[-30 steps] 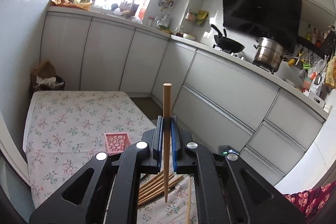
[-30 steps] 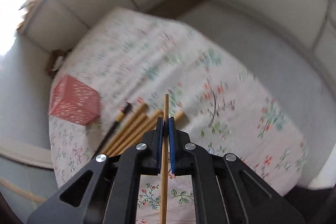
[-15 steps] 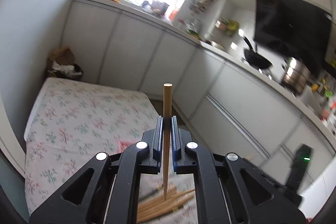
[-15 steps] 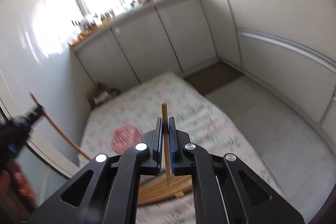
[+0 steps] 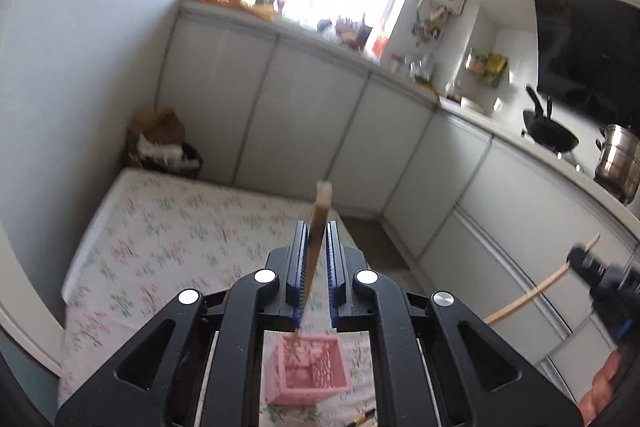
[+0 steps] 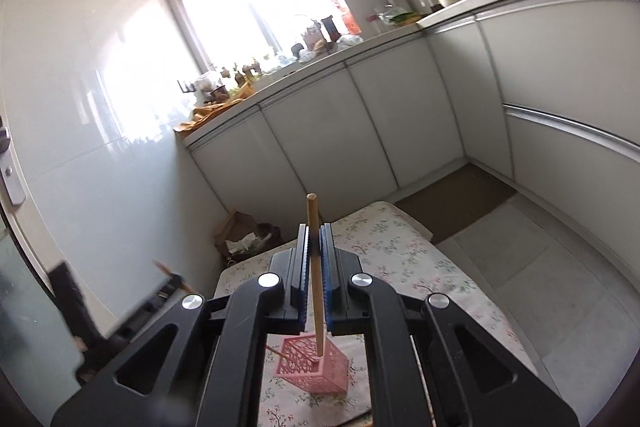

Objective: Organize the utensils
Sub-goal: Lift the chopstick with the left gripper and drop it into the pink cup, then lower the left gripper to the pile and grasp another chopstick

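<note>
A pink lattice basket (image 5: 308,371) (image 6: 316,367) stands on the floral-cloth table (image 5: 160,227). My left gripper (image 5: 317,227) hangs above it with its jaws opening. A wooden chopstick (image 5: 314,259) leans blurred between them, a gap showing beside the right pad, its lower end at the basket's mouth. My right gripper (image 6: 316,231) is shut on another chopstick (image 6: 314,267), held upright above the basket. In the left wrist view the right gripper (image 5: 592,267) is at the far right with its stick (image 5: 532,295). The left gripper (image 6: 160,291) is blurred at the right wrist view's left.
A dark chopstick (image 5: 364,417) lies on the cloth just in front of the basket. White cabinets (image 5: 304,131) wrap the far and right sides. A bin with a paper bag (image 5: 160,143) sits beyond the table's far end. A hand (image 5: 600,387) shows at lower right.
My left gripper moved over the pink basket and its jaws parted; the stick now tilts. My right gripper rose from the table with its chopstick and tipped up towards level.
</note>
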A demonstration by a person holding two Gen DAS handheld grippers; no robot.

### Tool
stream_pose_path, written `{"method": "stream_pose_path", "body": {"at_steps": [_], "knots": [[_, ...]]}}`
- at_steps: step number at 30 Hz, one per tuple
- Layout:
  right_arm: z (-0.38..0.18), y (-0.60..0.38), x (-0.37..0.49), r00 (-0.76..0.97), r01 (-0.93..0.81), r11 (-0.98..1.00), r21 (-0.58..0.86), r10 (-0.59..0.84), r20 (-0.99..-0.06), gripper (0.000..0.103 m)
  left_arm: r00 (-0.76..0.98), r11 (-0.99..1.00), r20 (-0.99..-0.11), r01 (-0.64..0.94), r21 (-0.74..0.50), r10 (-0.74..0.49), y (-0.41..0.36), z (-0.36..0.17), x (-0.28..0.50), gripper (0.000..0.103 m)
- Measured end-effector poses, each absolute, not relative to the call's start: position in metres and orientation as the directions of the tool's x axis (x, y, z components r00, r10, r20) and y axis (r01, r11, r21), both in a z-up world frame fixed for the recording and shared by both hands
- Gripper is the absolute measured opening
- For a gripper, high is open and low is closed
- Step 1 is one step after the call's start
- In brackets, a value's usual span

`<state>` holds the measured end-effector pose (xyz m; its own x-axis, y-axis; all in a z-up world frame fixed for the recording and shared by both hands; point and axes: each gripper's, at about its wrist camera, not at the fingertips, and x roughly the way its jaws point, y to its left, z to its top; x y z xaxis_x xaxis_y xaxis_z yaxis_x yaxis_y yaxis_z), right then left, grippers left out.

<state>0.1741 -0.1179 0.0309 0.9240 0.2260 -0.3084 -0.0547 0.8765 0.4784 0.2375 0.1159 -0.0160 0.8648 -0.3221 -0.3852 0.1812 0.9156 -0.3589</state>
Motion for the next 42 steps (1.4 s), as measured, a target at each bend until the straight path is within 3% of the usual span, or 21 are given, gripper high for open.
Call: {"method": "stream_pose_path", "body": {"at_steps": [1, 3, 4, 8, 13, 22, 26, 29, 31, 33, 36, 42], "knots": [[0.031, -0.114, 0.175, 0.923, -0.06, 0.878, 0.476, 0.23, -0.308, 0.006, 0.854, 0.914, -0.399, 0.188, -0.359, -0.332, 0.115, -0.023, 0.24, 0.017], [0.028, -0.104, 0.182, 0.919, -0.072, 0.883, 0.463, 0.239, -0.313, 0.006, 0.86, 0.914, -0.395, 0.177, -0.364, -0.324, 0.117, -0.03, 0.236, 0.046], [0.027, -0.099, 0.184, 0.918, -0.075, 0.886, 0.457, 0.241, -0.315, 0.006, 0.867, 0.913, -0.385, 0.17, -0.371, -0.318, 0.12, -0.031, 0.233, 0.05], [0.02, -0.086, 0.189, 0.915, -0.088, 0.895, 0.437, 0.246, -0.321, 0.006, 0.911, 0.9, -0.296, 0.15, -0.409, -0.286, 0.142, -0.01, 0.21, 0.052], [0.008, -0.073, 0.201, 0.902, -0.092, 0.905, 0.415, 0.252, -0.35, 0.006, 0.959, 0.892, -0.181, 0.119, -0.435, -0.217, 0.165, 0.017, 0.178, 0.07], [-0.031, -0.042, 0.22, 0.864, -0.085, 0.927, 0.366, 0.252, -0.437, 0.012, 0.953, 0.88, -0.209, 0.1, -0.464, -0.218, 0.18, 0.015, 0.182, 0.073], [-0.038, -0.044, 0.217, 0.865, -0.052, 0.926, 0.374, 0.229, -0.446, 0.037, 0.951, 0.881, -0.212, 0.106, -0.46, -0.225, 0.182, 0.016, 0.18, 0.076], [-0.035, -0.051, 0.21, 0.877, -0.023, 0.928, 0.371, 0.197, -0.438, 0.047, 0.947, 0.88, -0.216, 0.116, -0.461, -0.239, 0.18, 0.016, 0.179, 0.081], [-0.033, -0.06, 0.201, 0.886, 0.006, 0.926, 0.377, 0.17, -0.431, 0.064, 0.94, 0.882, -0.228, 0.127, -0.455, -0.253, 0.175, 0.016, 0.179, 0.085], [-0.032, -0.069, 0.191, 0.898, 0.042, 0.922, 0.385, 0.134, -0.418, 0.09, 0.931, 0.886, -0.241, 0.146, -0.439, -0.273, 0.168, 0.017, 0.178, 0.094], [-0.037, -0.087, 0.169, 0.908, 0.093, 0.922, 0.375, 0.075, -0.411, 0.097, 0.917, 0.893, -0.259, 0.179, -0.413, -0.304, 0.156, 0.018, 0.174, 0.096], [-0.067, -0.114, 0.143, 0.85, 0.136, 0.945, 0.299, 0.043, -0.525, 0.096, 0.856, 0.877, -0.296, 0.305, -0.371, -0.423, 0.122, 0.023, 0.164, 0.096]]}}
